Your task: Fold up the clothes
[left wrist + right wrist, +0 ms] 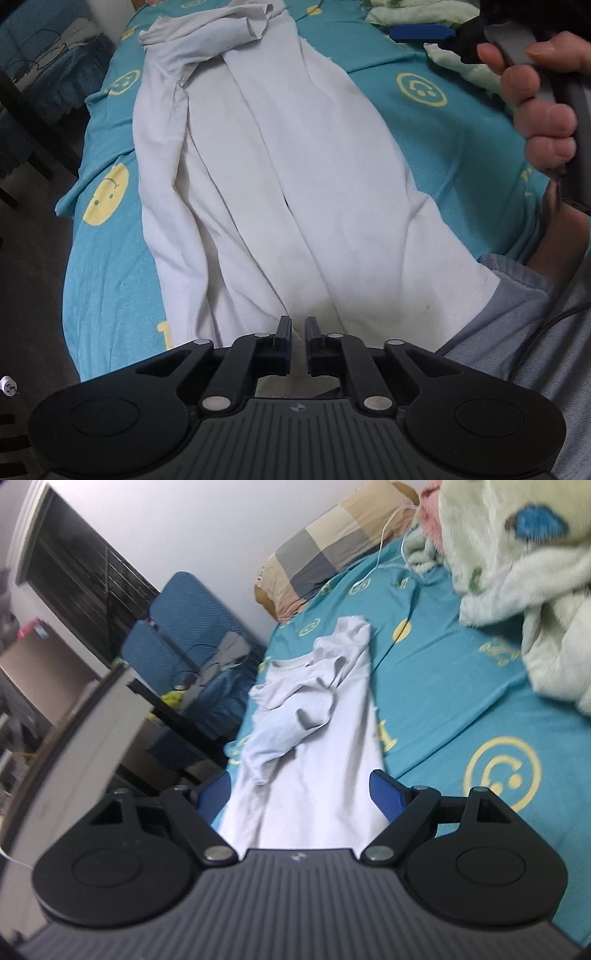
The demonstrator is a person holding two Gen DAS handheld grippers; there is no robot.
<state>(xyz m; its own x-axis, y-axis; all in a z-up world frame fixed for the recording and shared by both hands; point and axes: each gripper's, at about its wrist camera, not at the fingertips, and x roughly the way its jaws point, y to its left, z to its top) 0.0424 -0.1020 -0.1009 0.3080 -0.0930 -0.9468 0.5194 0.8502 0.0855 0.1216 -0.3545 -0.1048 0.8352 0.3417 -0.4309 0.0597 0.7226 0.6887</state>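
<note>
A white T-shirt (280, 177) lies lengthwise on the turquoise smiley bedsheet (424, 96), its sides folded inward and its sleeves bunched at the far end. My left gripper (298, 325) hovers over the shirt's near hem, its jaws nearly together with a narrow gap and nothing between them. In the right wrist view the shirt (317, 746) stretches away from my right gripper (303, 794), which is wide open above the shirt's near part, one blue pad (386, 794) on each side. The right gripper, held in a hand, also shows in the left wrist view (424, 33).
A pale green fleece blanket (517, 572) is heaped on the right of the bed. A checked pillow (332, 539) lies at the head. A blue chair with clothes (192, 635) and a dark table (177, 712) stand beside the bed's left edge. The person's grey clothing (517, 314) is near right.
</note>
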